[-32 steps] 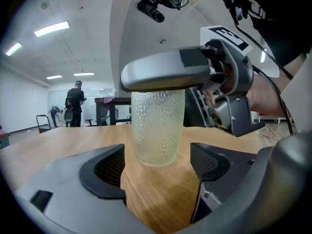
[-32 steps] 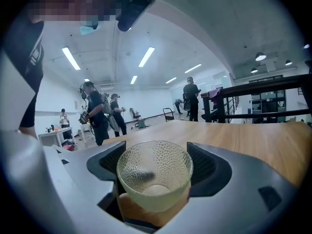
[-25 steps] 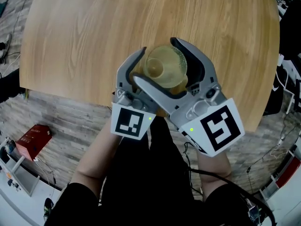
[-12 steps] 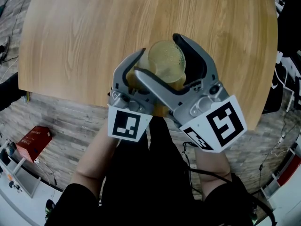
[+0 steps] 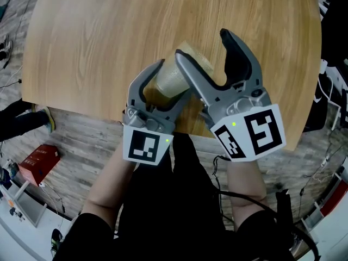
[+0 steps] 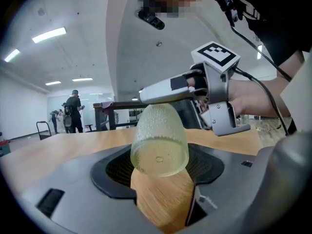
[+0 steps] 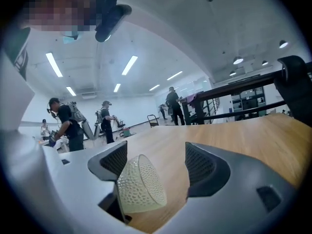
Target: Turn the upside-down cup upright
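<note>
I count 1 cup, a clear, dimpled one, and there is no second cup in any of my views. There are 2 grippers, the left gripper and the right gripper. Each carries 1 marker cube, so 2 cubes, and each shows 1 small green light, so 2 lights. I see 1 wooden table. Below its edge, 2 bare forearms reach up to the grippers. On the floor to the left lies 1 red box. Through the right gripper view I make out 4 people standing in the hall behind, though the leftmost figure is too small for me to be sure of.
</note>
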`<action>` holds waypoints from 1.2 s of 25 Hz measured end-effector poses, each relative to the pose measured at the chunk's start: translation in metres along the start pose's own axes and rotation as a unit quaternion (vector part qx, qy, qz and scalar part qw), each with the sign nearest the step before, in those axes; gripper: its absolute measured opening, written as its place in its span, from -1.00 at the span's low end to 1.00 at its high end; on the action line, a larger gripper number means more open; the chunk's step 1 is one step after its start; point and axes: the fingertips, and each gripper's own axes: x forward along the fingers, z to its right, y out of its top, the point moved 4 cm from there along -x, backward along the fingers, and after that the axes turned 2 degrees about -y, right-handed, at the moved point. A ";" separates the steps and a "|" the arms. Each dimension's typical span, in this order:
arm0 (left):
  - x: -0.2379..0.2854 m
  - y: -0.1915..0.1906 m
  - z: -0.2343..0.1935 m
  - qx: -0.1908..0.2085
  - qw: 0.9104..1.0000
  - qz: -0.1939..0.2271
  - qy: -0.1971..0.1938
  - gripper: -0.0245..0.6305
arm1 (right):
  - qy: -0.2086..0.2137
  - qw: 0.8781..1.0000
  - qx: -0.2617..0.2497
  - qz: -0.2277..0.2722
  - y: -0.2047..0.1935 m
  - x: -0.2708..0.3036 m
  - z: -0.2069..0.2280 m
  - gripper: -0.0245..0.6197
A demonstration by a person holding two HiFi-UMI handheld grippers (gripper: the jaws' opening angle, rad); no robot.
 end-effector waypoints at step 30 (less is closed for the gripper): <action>0.012 -0.006 0.004 -0.038 0.998 -0.020 -0.048 0.01 | -0.113 0.984 0.009 -0.134 -0.096 0.001 0.064 0.20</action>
